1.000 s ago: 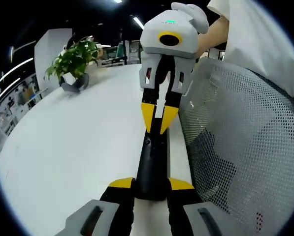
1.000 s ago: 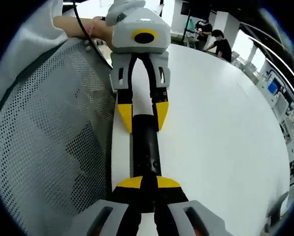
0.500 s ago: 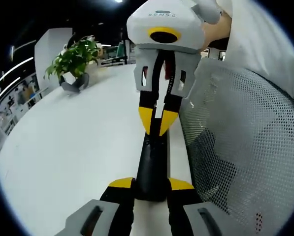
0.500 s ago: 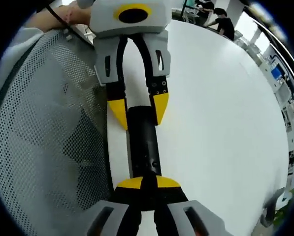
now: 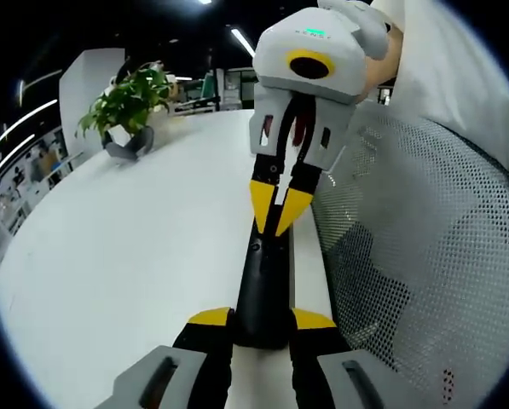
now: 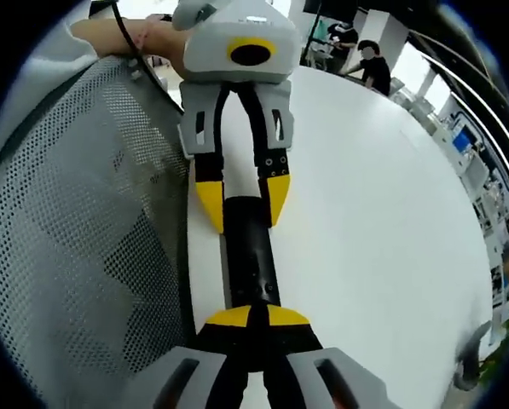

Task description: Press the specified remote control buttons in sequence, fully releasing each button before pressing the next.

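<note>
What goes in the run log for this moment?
left gripper: shut on slim black remote control | right gripper: shut, tips over remote | white table

In the left gripper view, the left gripper (image 5: 263,319) rises from six o'clock, its yellow-tipped jaws set apart and clamped on either side of the near end of the remote control (image 5: 263,285). The right gripper (image 5: 279,210) comes in from about one o'clock, pointing down toward the centre; its yellow tips are drawn together and sit on the far end of the remote. In the right gripper view, the right gripper (image 6: 248,319) rises from six o'clock with its tips closed, touching over the remote. The left gripper (image 6: 242,200) reaches in from twelve o'clock, jaws spread around the remote's sides. A hand (image 6: 164,38) at eleven o'clock grips its body.
</note>
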`<state>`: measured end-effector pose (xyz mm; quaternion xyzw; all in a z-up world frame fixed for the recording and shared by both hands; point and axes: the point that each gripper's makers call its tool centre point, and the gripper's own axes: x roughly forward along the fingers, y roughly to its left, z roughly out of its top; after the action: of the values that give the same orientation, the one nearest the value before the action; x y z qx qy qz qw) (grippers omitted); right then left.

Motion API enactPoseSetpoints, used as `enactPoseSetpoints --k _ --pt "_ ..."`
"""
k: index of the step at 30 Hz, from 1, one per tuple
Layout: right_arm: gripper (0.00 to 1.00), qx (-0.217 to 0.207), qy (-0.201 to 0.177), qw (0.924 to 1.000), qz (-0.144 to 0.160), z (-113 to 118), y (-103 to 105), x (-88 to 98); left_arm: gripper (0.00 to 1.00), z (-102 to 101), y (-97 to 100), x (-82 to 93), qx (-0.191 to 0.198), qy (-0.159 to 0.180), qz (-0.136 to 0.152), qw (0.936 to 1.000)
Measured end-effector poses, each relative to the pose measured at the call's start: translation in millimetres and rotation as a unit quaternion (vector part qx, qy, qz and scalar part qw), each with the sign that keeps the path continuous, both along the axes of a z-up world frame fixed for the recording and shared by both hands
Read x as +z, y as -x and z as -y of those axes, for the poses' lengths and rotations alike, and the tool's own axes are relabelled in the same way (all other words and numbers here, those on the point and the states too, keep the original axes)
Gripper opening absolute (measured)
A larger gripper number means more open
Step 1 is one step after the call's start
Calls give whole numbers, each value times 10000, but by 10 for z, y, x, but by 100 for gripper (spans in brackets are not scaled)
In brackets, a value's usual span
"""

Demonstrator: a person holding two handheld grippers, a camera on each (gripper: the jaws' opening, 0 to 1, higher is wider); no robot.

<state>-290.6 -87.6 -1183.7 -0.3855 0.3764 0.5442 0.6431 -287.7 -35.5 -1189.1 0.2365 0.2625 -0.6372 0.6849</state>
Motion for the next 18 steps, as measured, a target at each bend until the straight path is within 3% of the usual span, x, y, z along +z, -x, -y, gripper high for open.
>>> enactPoseSetpoints --k 3,6,8,12,18 --pt "1 219 304 9992 -101 -2 6 -10 24 1 2 1 -4 -6 -2 10000" --pt "1 -32 562 9976 -413 4 0 -23 24 1 3 2 -6 -4 -1 10000" --pt "1 -310 494 9967 -564 4 -10 -24 24 1 2 3 1 7 -8 10000" --pt "2 260 465 9986 -5 2 -9 -13 24 1 1 4 -13 -2 1 10000" --pt "0 -108 -313 9985 432 18 19 16 24 1 1 2 -17 -21 26 10000"
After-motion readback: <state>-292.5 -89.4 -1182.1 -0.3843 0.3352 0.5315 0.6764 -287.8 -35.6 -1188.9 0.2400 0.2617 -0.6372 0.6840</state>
